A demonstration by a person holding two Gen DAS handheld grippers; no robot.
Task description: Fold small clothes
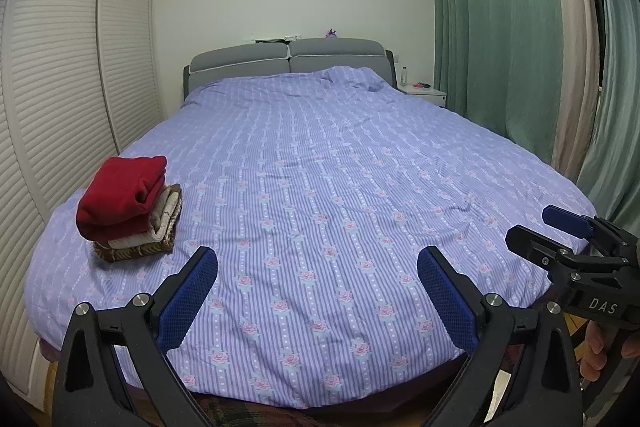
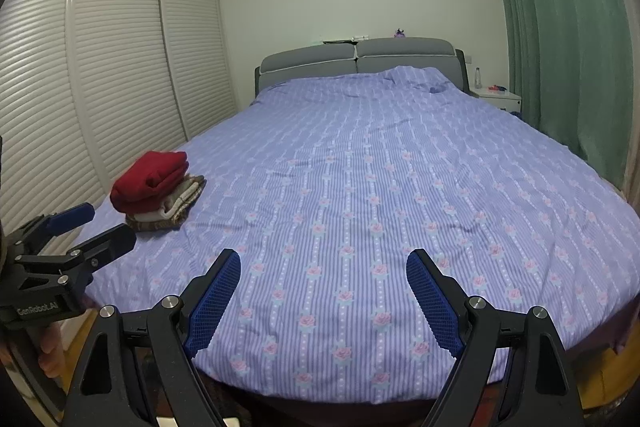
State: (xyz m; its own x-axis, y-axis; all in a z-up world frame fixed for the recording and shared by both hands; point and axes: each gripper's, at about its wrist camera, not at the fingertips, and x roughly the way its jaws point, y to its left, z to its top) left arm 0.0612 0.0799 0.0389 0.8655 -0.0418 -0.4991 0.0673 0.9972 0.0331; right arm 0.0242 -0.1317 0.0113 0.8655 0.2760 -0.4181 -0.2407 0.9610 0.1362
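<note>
Left claw (image 1: 318, 267): bottom centre of its own view, fingers spread wide, holding nothing, above the foot of the bed (image 1: 320, 167). Right claw (image 2: 324, 269): same posture in its view, fingers apart, nothing between them. Stack (image 1: 130, 205) of folded clothes: left of frame, resting on the bedspread near the bed's left edge, red garment on top, cream and brown pieces beneath. Headboard (image 1: 288, 61): upper centre. Curtain (image 1: 492, 19): upper right.
</note>
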